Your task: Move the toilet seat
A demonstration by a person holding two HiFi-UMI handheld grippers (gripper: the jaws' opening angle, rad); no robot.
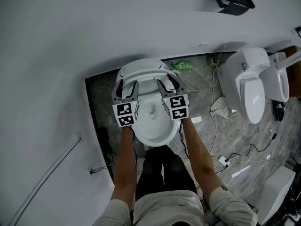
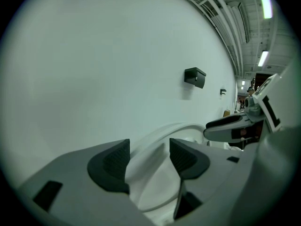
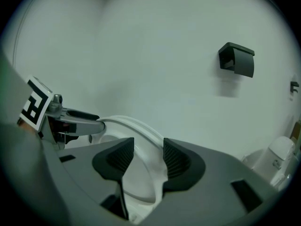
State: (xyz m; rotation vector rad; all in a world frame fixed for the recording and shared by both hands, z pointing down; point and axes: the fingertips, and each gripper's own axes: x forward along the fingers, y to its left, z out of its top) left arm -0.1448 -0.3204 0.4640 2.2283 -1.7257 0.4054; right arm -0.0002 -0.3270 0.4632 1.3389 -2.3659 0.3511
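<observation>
Tilting up off the bowl toward the wall, the seat is running its long axis from the hinge back toward the person. The left gripper and right gripper are each clamping one side rail between part-open jaws, equally near. The swing is apparently depending on both moving together.

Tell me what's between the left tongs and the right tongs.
The toilet seat, its white rim arcing from left tongs to right tongs; the head view shows it.
</observation>
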